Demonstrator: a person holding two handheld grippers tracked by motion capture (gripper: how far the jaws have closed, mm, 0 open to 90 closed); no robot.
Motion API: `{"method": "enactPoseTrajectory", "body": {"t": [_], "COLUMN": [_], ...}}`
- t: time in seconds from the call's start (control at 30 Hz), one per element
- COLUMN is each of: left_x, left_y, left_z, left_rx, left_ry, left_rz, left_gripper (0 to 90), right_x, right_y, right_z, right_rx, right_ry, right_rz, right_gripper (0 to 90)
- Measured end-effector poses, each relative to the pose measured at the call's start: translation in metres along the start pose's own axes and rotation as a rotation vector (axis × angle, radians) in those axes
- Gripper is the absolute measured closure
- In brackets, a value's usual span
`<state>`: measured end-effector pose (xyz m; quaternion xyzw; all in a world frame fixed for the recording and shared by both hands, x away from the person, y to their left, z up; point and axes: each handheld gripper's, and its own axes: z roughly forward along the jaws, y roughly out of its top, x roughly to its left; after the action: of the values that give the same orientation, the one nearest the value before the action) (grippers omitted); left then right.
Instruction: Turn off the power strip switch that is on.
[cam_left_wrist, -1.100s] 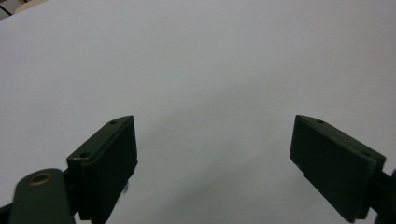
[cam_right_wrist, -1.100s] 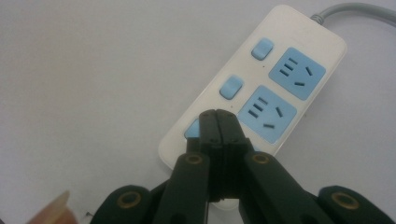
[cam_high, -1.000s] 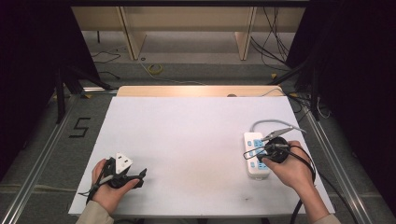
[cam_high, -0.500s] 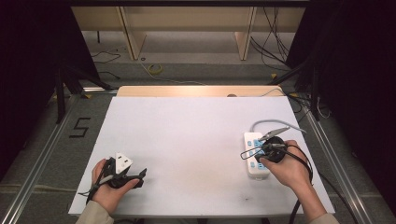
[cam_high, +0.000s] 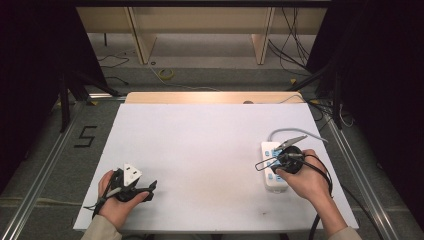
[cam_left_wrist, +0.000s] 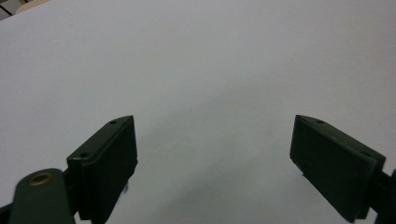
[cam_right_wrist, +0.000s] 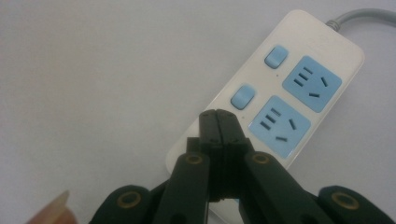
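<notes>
A white power strip with two blue sockets and two blue switches lies flat on the white table, at its right side. Its grey cable runs off behind it. My right gripper is shut with nothing between its jaws, and its tip is over the strip's near end, just below the nearer switch. I cannot tell whether it touches the strip. From above, the right gripper points down over the power strip. My left gripper is open above bare table, its left gripper body held at the front left.
The white sheet covers a wooden table whose far edge shows at the back. A dark floor with metal rails flanks both sides. Loose cables lie on the floor beyond the table.
</notes>
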<state>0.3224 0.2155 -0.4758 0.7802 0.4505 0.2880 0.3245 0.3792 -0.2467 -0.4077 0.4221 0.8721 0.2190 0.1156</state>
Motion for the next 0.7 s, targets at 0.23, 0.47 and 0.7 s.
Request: {"method": "enactPoseTrajectory", "body": {"t": [0.23,0.47,0.7], "left_x": [-0.0001,-0.0001,0.0002], "left_y": [0.0001,0.0002,0.0003], "left_z": [0.0,-0.0001,-0.0002], "left_rx": [-0.001,0.001,-0.001], "left_ry": [0.0,0.001,0.003], "left_rz": [0.001,0.002,0.003], "left_gripper": [14.5,14.5,14.5], "right_x": [0.0005,0.0004,0.0003], "right_y": [0.0012,0.0019,0.0016], "right_z": [0.0026,0.0045,0.0066], "right_rx": [0.007,0.014,0.019], "right_ry": [0.002,0.0,-0.001], "right_rz": [-0.003,-0.005,-0.002], "right_gripper": [90.0,90.0,90.0]}}
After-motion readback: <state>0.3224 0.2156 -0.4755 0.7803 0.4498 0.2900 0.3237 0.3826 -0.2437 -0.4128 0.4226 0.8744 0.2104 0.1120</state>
